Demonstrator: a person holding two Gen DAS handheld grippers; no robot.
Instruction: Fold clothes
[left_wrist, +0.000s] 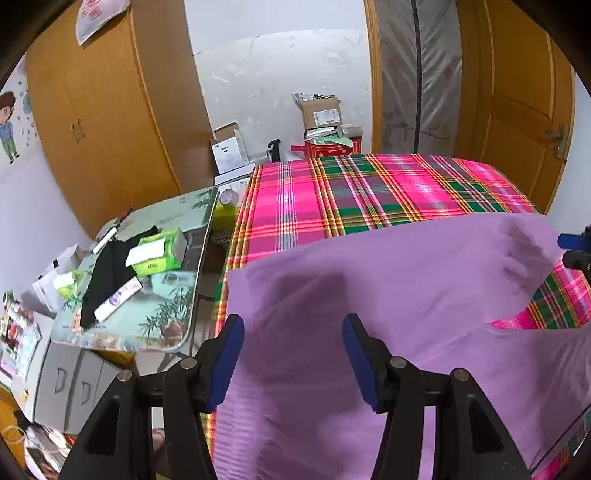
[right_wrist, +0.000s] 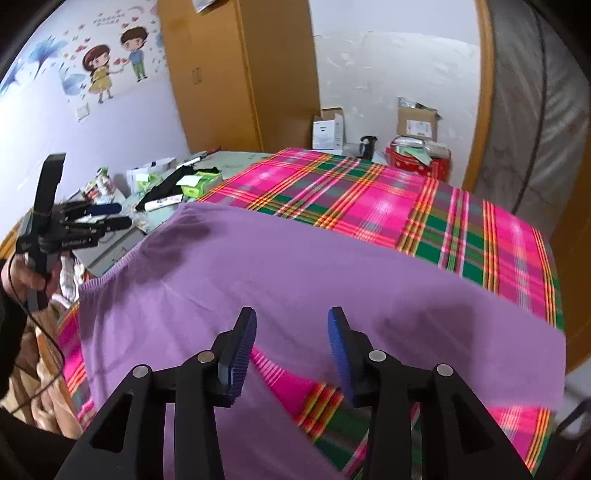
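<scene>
A purple knit garment (left_wrist: 388, 288) lies spread on the pink and green plaid cloth (left_wrist: 354, 195) that covers the work surface. My left gripper (left_wrist: 292, 321) hovers over the garment's left part, open, with nothing between its blue pads. In the right wrist view the same garment (right_wrist: 295, 273) shows a ribbed edge at its left. A patch of plaid cloth (right_wrist: 406, 206) shows through a gap near the front. My right gripper (right_wrist: 292, 314) stands open above that gap, pads not touching fabric. A hand holds the left gripper (right_wrist: 107, 218) at the far left.
A side table (left_wrist: 173, 310) to the left carries green boxes (left_wrist: 162, 251), a black cloth and a tube. Behind stand a wooden wardrobe (left_wrist: 103, 110), cardboard boxes (left_wrist: 321, 110), a red basket (left_wrist: 332, 147) and a wooden door (left_wrist: 517, 96).
</scene>
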